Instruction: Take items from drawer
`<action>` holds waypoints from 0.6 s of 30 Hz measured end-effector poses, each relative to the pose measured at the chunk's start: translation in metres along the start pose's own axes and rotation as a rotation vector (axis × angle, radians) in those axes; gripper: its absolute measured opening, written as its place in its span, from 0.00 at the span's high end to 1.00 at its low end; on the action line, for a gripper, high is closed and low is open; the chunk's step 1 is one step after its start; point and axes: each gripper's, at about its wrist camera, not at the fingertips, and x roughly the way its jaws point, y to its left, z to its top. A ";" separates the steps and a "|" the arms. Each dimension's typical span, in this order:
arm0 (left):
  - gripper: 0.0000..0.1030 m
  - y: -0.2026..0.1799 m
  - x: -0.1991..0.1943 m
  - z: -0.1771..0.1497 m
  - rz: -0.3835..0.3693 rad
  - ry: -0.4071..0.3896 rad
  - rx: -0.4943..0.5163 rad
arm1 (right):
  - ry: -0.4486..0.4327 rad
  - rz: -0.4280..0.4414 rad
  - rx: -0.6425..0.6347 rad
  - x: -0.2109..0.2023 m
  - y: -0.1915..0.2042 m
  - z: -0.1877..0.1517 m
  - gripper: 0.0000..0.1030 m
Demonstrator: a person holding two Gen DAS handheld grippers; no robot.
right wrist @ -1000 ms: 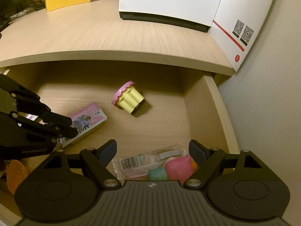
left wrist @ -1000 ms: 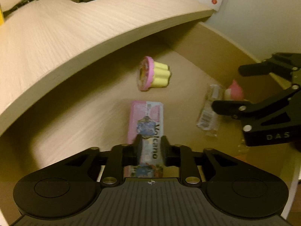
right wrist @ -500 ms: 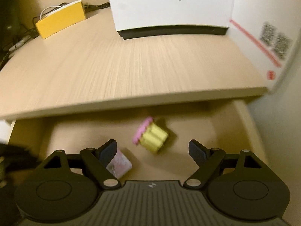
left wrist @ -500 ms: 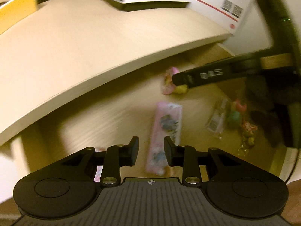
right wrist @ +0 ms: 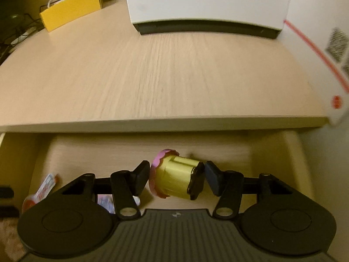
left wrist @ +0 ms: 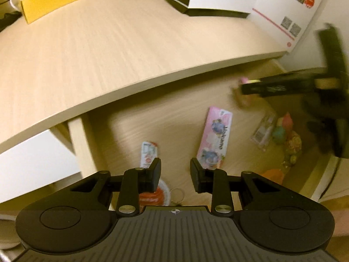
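The open drawer (left wrist: 165, 126) holds a pink snack packet (left wrist: 214, 135), a small sachet (left wrist: 148, 151), a clear barcoded wrapper (left wrist: 262, 131) and pink and teal toys (left wrist: 282, 125). My left gripper (left wrist: 175, 174) hovers above the drawer's front. It is open by a narrow gap, with nothing between its fingers. In the right wrist view a yellow cupcake toy (right wrist: 174, 179) with a pink top lies on its side. My right gripper (right wrist: 177, 178) is shut on it, one pad on the pink rim and one on the dark base. The left wrist view shows that gripper (left wrist: 283, 85) only as a blur.
The desk top (right wrist: 174, 76) overhangs the back of the drawer (right wrist: 98, 152). On it stand a white box (right wrist: 207, 0) and a yellow box (right wrist: 72, 8) with cables. A white card (left wrist: 290, 11) leans at the right. An orange item (left wrist: 273, 175) lies near the drawer's front.
My left gripper rose and drew back from the pink packet, taking nothing. My right gripper moved forward over the cupcake toy and its wide-open fingers shut on it.
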 end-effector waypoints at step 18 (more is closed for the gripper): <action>0.69 -0.031 0.049 -0.003 -0.062 0.342 0.259 | 0.020 0.066 -0.075 -0.051 0.005 -0.051 0.46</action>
